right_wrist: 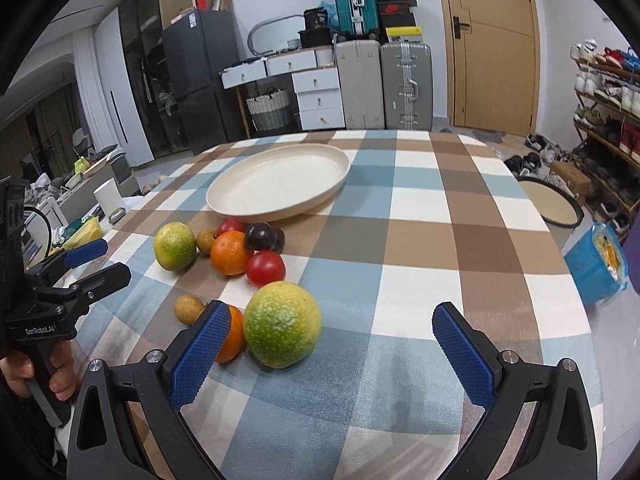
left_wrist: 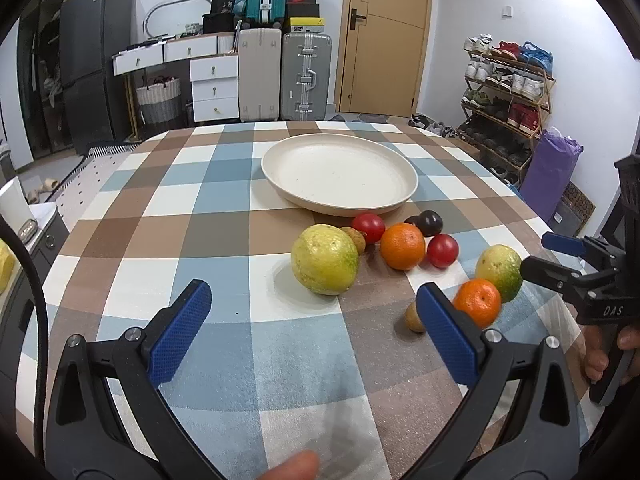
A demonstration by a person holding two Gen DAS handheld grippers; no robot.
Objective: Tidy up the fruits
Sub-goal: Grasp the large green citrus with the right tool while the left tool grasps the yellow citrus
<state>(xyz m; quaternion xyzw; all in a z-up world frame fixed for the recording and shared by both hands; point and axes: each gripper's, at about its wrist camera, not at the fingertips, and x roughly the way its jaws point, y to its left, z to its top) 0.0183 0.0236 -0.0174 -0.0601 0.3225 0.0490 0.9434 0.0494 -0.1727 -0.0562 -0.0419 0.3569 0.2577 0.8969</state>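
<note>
Before cream plate [left_wrist: 340, 172] — yellow-green guava [left_wrist: 324, 259], glossy orange [left_wrist: 402, 246], red tomatoes.

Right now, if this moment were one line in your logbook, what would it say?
left gripper: open, empty | right gripper: open, empty | plate: bare | fruits: all on tablecloth | nearest right gripper: green-yellow citrus

Both wrist views low over the near worktop [left_wrist: 224, 208] edge, facing the far door [left_wrist: 384, 36]; left set leftward, right rightward; shared: plate [right_wrist: 276, 184], fruit cluster, each other's tool.
</note>
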